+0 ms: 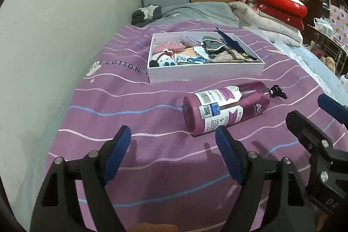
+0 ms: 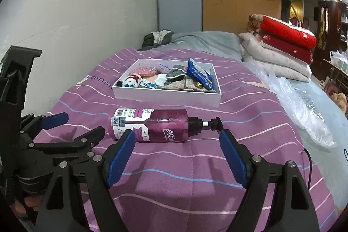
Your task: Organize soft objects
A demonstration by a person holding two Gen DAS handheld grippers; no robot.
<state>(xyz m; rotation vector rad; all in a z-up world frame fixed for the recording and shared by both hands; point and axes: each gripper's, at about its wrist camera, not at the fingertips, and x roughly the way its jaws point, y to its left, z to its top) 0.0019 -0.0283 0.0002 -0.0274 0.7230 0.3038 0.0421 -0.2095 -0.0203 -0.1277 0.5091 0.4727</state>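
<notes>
The left tongs are hanging released over the purple striped bedspread, their blue pads wide apart with nothing between them. The right tongs are also standing released, hovering low over the same bedspread, empty. Each pair is showing at the edge of the other's view, side by side.

A purple pump bottle is lying on its side on the bedspread just beyond both pairs of tongs, its black pump pointing right; the pads are not touching it.

Farther back, a white box is sitting on the bedspread, holding the soft things: a small plush toy in its near left corner, a pink fuzzy piece behind that, and folded grey and plaid cloth toward the right, with a blue packet leaning on top.

Folded red and pale blankets are stacked at the head of the bed, and a clear plastic sheet is lying crumpled along its right side.
</notes>
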